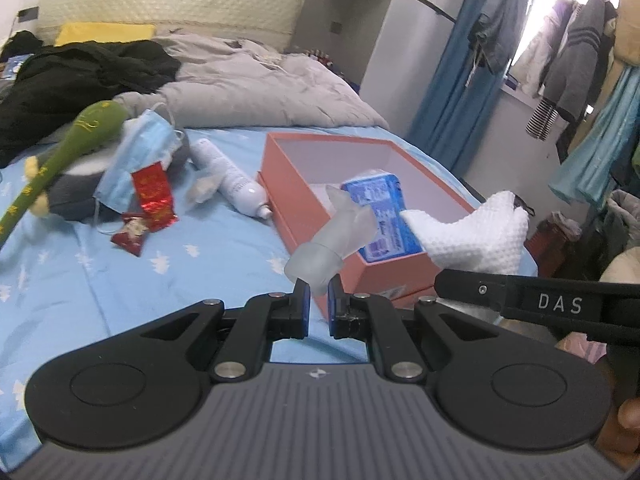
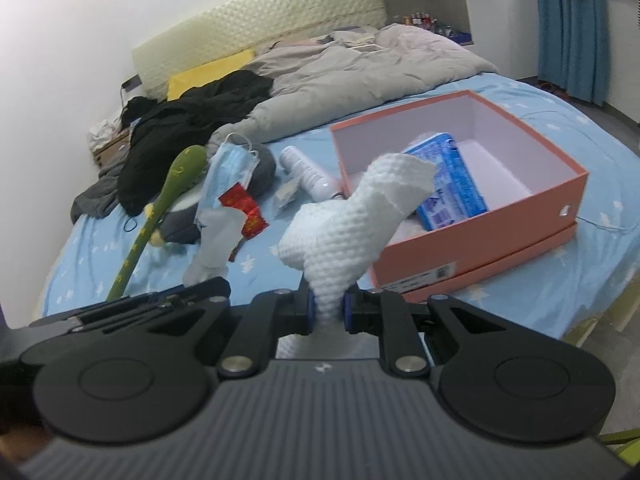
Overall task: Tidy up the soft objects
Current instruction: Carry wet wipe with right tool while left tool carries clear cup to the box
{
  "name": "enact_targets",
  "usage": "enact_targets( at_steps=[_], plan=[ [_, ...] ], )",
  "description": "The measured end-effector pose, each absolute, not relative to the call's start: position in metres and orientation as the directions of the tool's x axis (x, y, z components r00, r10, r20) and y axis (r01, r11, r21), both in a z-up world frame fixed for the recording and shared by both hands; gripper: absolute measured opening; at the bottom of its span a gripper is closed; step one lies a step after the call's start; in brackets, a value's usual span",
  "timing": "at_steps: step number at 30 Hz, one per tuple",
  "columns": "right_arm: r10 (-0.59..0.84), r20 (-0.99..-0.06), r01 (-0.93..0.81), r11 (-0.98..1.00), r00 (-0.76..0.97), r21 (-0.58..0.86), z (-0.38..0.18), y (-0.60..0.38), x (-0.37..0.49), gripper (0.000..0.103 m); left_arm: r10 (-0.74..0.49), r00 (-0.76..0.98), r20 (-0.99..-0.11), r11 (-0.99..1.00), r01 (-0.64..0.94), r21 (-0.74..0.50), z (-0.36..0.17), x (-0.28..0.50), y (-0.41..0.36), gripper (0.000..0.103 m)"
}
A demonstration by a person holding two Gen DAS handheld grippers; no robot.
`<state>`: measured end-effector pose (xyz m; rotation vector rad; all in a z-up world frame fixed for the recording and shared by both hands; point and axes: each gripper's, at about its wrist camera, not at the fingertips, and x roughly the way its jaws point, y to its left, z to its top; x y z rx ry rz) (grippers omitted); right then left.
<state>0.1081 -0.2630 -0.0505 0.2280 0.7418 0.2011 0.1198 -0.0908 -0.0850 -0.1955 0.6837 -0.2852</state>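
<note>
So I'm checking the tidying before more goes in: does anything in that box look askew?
Yes. The blue packet in the pink box is not lying flat: it leans tilted against the near wall, one end raised toward the rim.

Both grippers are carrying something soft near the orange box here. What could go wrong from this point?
1. The left gripper pinches only the tail end of the frosted plastic bag; it may slip out before reaching the orange box.
2. The white textured cloth in the right gripper fans out loosely and could drape over the box's wall.
3. The two grippers sit close together and might bump.
</note>
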Motion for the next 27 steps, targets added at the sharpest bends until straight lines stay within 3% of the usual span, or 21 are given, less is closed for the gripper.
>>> enact_targets(
  at_steps=[27],
  plan=[
    [0.185,-0.671,0.034,0.954,0.718,0.299,-0.069,-0.372,0.231,0.017,-0.432,0.611,-0.664,0.902,0.307,-0.304,-0.105,0.298,-0.206,0.011]
  ],
)
